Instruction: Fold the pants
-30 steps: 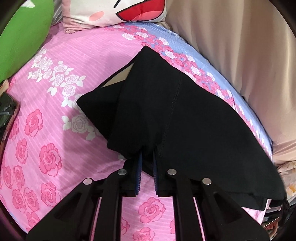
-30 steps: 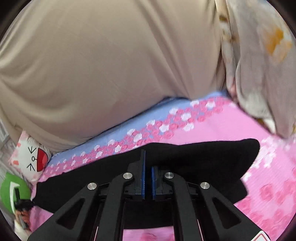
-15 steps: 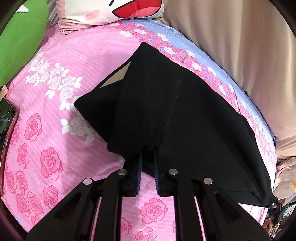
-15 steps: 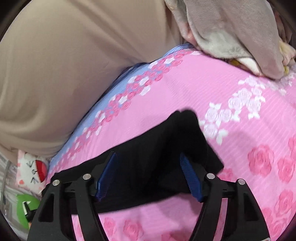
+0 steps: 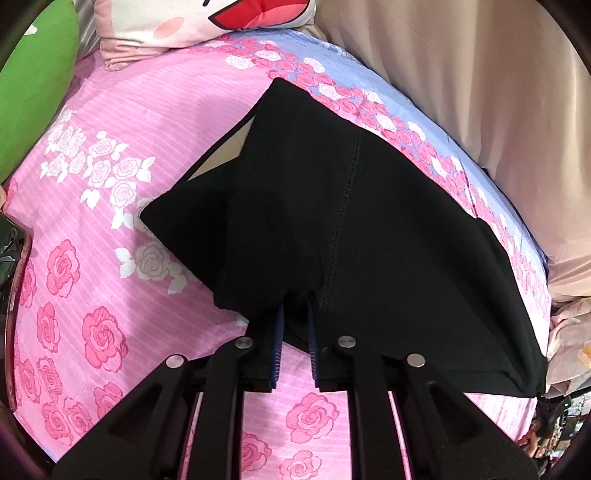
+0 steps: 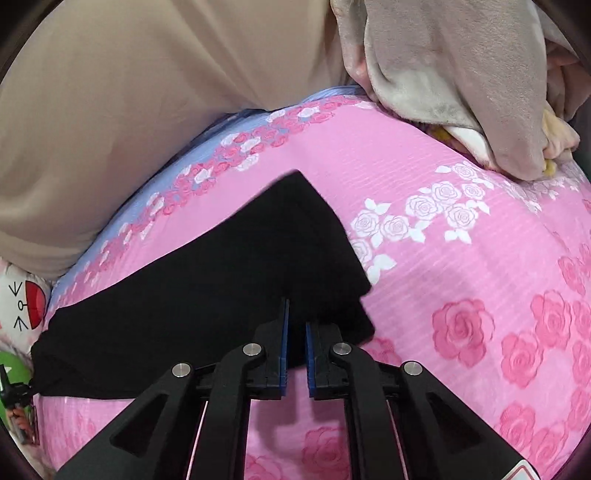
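Black pants (image 5: 369, 221) lie folded lengthwise on the pink rose-print bed sheet (image 5: 110, 155). In the left wrist view my left gripper (image 5: 295, 310) is shut on the near edge of the waist end, beside the stitched seam. In the right wrist view the leg end of the pants (image 6: 221, 277) lies flat on the sheet (image 6: 461, 266). There my right gripper (image 6: 295, 314) has its jaws closing on the near hem, with black fabric pinched between the blue pads (image 6: 283, 332).
A large beige cushion (image 5: 480, 92) (image 6: 129, 92) runs along the far side of the bed. A cartoon-face pillow (image 5: 203, 18) and a green cushion (image 5: 29, 74) lie past the waist end. A grey blanket heap (image 6: 461, 66) lies beyond the leg end.
My right gripper came down with the leg end, opened wide over it, then closed again on the hem. The leg end now rests on the sheet. The left gripper kept its hold.
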Demonstrator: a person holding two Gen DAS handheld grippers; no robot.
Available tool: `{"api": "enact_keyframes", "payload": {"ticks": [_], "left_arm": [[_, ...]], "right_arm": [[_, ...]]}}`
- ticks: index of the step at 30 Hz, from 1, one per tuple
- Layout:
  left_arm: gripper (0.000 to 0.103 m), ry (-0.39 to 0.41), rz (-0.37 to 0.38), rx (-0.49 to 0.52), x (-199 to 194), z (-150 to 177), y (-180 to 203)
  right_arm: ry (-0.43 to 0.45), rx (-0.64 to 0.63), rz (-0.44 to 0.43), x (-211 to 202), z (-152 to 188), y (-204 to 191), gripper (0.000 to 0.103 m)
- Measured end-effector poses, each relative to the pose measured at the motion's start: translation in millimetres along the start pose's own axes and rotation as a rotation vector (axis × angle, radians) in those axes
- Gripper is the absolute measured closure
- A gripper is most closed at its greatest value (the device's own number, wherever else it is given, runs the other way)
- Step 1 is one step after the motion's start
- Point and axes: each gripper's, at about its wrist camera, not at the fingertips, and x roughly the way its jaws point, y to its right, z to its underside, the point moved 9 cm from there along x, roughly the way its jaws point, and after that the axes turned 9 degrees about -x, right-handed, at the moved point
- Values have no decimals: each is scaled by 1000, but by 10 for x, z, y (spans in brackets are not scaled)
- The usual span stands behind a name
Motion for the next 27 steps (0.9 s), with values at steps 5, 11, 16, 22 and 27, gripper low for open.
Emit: {"api": "enact_keyframes", "payload": {"ticks": [5, 11, 16, 22, 27], "left_arm": [[94, -44, 53, -24, -7, -44, -20], [98, -24, 111, 2, -413, -248, 156], [97, 5, -34, -1, -414, -367, -219], [89, 25, -99, 26, -153, -243, -364], [79, 138, -184, -27, -463, -260, -461]], "right_arm": [[14, -60, 81, -92, 52, -171, 68], [15, -20, 99, -83, 85, -166, 64], [44, -40, 156, -265, 245, -195, 55], [10, -88, 183, -301, 465, -304, 44], [22, -108, 179, -376, 439, -328, 39]]}}
